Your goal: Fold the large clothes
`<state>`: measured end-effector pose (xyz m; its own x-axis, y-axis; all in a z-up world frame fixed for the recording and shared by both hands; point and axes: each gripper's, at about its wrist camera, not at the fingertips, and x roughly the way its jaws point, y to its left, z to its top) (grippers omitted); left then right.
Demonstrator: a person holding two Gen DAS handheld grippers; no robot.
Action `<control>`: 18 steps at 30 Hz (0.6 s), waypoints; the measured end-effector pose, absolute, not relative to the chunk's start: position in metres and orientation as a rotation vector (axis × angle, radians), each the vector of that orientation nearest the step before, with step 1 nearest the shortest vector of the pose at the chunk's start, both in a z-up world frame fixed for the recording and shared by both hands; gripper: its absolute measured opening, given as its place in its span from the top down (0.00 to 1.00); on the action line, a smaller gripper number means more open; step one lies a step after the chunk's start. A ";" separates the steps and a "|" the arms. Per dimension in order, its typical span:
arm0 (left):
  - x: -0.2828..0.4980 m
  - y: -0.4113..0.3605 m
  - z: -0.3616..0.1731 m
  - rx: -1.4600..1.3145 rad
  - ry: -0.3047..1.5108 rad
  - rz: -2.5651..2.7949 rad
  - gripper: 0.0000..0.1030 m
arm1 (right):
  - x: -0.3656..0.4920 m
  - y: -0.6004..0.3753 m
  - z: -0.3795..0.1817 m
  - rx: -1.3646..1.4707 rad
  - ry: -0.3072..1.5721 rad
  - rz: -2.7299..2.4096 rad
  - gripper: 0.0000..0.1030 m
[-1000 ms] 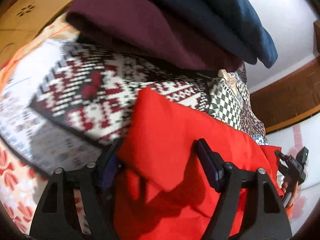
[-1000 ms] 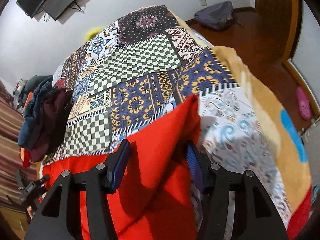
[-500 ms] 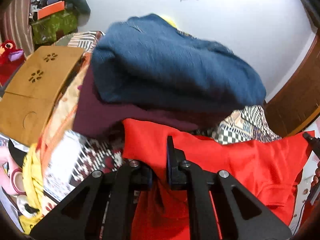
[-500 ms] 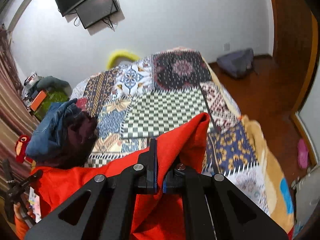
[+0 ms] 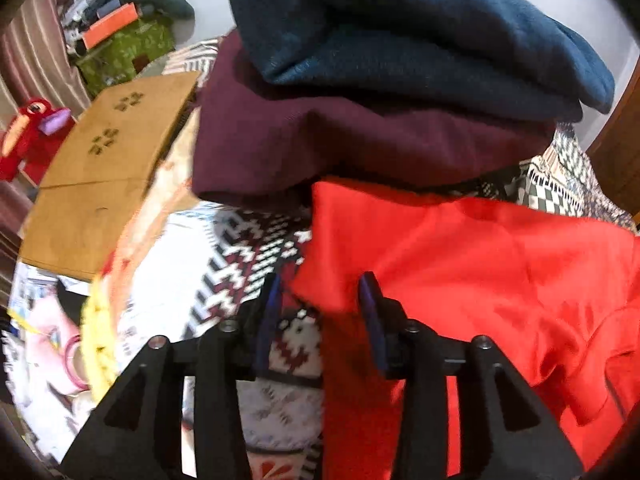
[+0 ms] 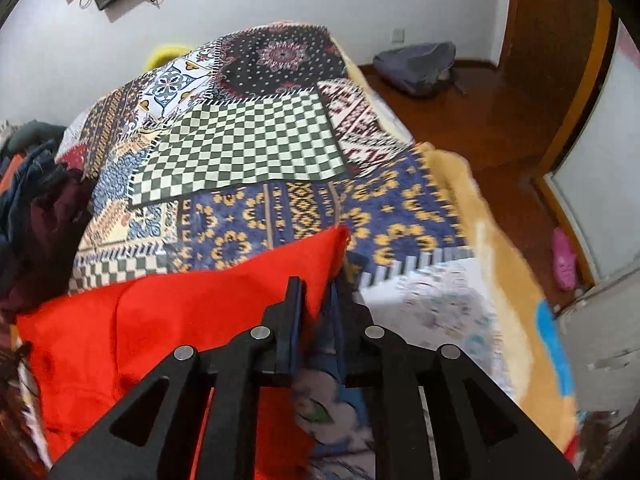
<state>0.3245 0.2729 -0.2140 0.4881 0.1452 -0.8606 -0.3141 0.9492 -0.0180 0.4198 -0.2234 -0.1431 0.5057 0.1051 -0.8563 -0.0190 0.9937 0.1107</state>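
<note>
A large red garment point(image 5: 500, 272) lies spread on the patchwork bed cover point(image 6: 240, 148); it also shows in the right wrist view point(image 6: 160, 320). My left gripper point(image 5: 320, 300) is open, its fingers apart on either side of the garment's near left corner, which lies loose between them. My right gripper point(image 6: 314, 300) has its fingers nearly together with the garment's right corner point(image 6: 332, 248) pinched between them, just above the bed.
A folded maroon garment point(image 5: 340, 140) with a dark blue one point(image 5: 400, 32) on top sits just beyond the red cloth. A cardboard box point(image 5: 108, 168) stands at the left. The bed's right edge drops to a wooden floor point(image 6: 500, 112) with a grey bag point(image 6: 416, 64).
My left gripper was shut on the red garment half a second ago and is open now. Both grippers have come down toward the bed, laying the raised red edge onto it.
</note>
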 end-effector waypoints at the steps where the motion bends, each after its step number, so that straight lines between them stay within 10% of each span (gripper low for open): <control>1: 0.322 0.271 -0.208 -0.171 1.023 0.287 0.58 | 0.414 -0.222 -0.137 0.065 1.024 0.069 0.85; 12: 0.321 0.194 -0.148 -0.138 0.889 0.074 0.34 | 0.382 -0.143 -0.107 -0.015 0.958 0.381 0.47; 18: 0.343 0.135 -0.172 -0.069 0.960 -0.019 0.30 | 0.370 -0.089 -0.156 -0.198 1.120 0.500 0.47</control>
<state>0.3431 0.1347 -0.1719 0.5737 -0.0474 -0.8177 -0.0142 0.9976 -0.0677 0.3704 -0.0890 -0.1561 0.3400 0.2837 -0.8966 -0.4787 0.8729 0.0946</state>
